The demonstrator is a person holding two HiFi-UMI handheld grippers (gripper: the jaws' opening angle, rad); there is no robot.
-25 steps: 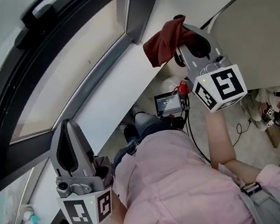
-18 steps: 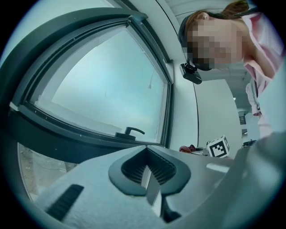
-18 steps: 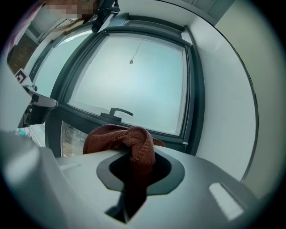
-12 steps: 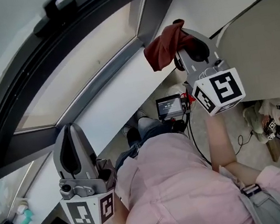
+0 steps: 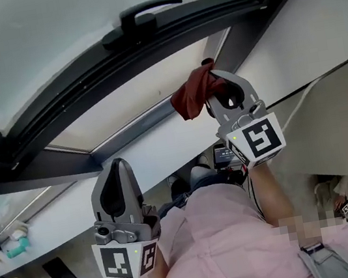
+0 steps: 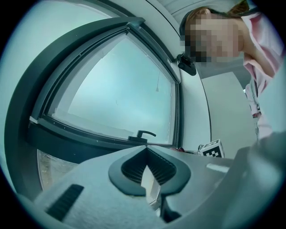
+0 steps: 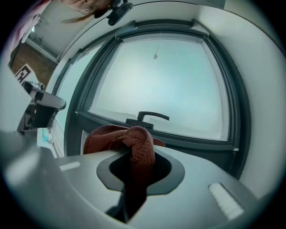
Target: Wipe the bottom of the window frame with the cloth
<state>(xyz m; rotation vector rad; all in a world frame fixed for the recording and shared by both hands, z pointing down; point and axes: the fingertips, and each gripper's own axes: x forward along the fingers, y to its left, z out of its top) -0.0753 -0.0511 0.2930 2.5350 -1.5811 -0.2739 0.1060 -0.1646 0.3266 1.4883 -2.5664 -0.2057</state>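
Observation:
In the head view my right gripper (image 5: 213, 87) is shut on a dark red cloth (image 5: 191, 96). It holds the cloth up against the lower dark bar of the window frame (image 5: 127, 133), near the frame's right corner. The right gripper view has the cloth (image 7: 130, 142) bunched over the jaws, below the window handle (image 7: 150, 117) and the frame's bottom rail (image 7: 192, 139). My left gripper (image 5: 118, 165) hangs lower left, shut and holding nothing, apart from the frame. From the left gripper view its jaws (image 6: 146, 153) point at the window.
A black handle (image 5: 140, 16) sits on the upper sash. A white sill wall (image 5: 66, 206) runs under the frame. At far left stands a teal bottle (image 5: 17, 245). A small screen (image 5: 226, 155) and the person's pink shirt (image 5: 224, 239) lie below.
The right gripper has carried the cloth left and up to the frame's lower bar. The left gripper has risen slightly. The head view has tilted up, bringing the handle into sight.

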